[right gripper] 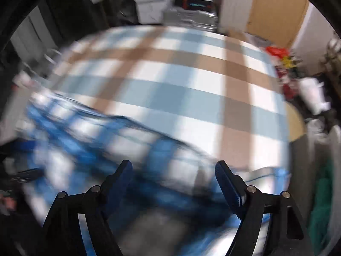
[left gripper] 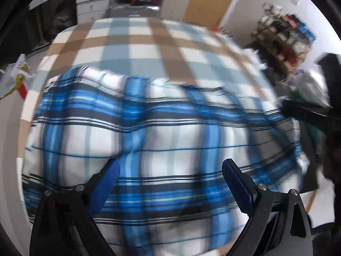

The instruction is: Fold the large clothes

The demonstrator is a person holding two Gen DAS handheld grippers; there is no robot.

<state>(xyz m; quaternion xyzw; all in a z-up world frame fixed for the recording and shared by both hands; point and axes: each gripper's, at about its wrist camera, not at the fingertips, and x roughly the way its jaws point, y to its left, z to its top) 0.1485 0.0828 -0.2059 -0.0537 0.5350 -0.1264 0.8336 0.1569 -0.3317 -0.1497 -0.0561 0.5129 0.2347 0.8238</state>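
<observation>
Left wrist view, plaid garment (left gripper: 149,132) beneath spread jaws, not gripped

Right wrist view smeared by motion — blue plaid garment (right gripper: 89,136) at 8 o'clock is mostly streaks, its folds and edges unreadable. In the left wrist view the garment's near edge runs out of frame at 6 o'clock. Shelf clutter (left gripper: 283,40) at 2 o'clock too blurred to identify; dark object (left gripper: 309,111) at 3 o'clock cut off — cannot tell what it is.
</observation>
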